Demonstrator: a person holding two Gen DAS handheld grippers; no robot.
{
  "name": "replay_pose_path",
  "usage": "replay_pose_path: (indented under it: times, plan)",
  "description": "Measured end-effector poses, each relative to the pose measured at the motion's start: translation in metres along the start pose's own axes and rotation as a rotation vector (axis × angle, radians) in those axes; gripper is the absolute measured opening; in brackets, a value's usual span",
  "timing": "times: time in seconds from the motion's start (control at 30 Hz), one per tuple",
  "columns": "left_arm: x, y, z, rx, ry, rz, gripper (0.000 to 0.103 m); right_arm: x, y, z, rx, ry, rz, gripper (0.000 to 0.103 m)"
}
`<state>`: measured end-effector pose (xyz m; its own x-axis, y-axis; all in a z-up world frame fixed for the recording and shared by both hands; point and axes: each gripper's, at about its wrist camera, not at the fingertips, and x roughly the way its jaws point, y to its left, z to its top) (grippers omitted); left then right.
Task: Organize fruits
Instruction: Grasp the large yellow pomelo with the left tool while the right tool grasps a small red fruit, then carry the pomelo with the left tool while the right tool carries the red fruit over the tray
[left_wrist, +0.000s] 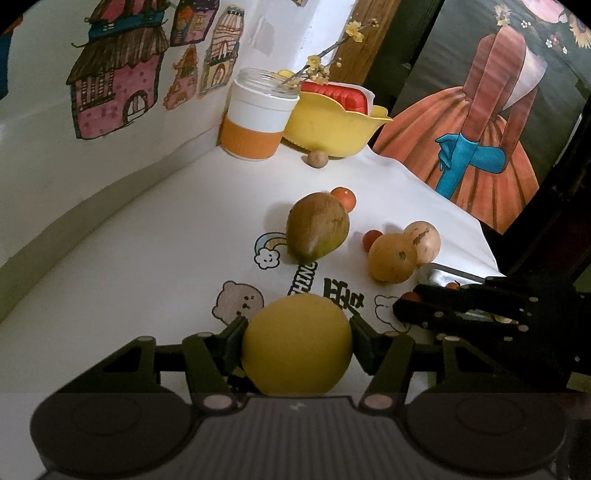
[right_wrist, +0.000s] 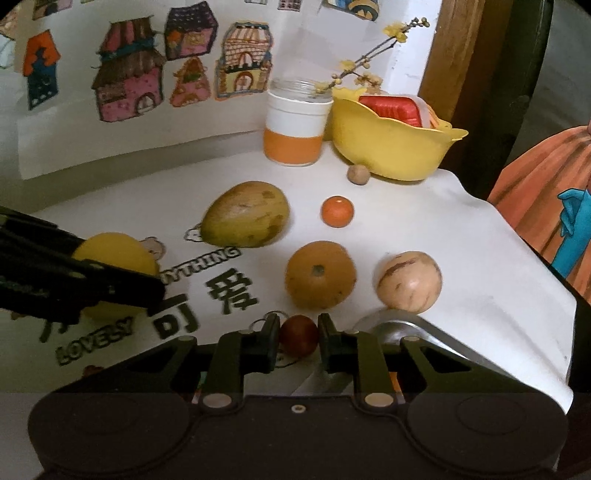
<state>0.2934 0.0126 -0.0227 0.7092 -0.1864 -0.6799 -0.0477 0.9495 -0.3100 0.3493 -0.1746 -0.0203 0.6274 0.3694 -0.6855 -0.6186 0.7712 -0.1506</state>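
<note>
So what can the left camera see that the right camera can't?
Only the left wrist view shows the whole orange-skirted figure in the picture at the table's edge, and the left gripper squeezing the yellow fruit from close up.

Only the right wrist view shows the right gripper closed on the small dark red fruit, and the word LOVELY printed on the cloth.

Both show the mango, the small orange fruit, the yellow bowl and the orange-banded jar.
</note>
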Motion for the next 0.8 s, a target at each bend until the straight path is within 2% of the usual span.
replay_pose_path:
  times: [0.4,0.63,0.8]
  plan:
    - [-0.014,-0.008,-0.017,-0.022,0.023,-0.035,0.063,-0.032,0.015,-0.015,0.029,-0.018,0.038,0.023]
    - [-0.018,-0.016,-0.025,-0.056,0.051,-0.090,0.063,-0.056,0.010,-0.024,0.047,-0.034,0.015,0.023]
    - [-0.020,-0.032,-0.029,-0.040,0.048,-0.110,0.063,-0.075,-0.001,-0.034,0.064,-0.041,-0.019,0.023]
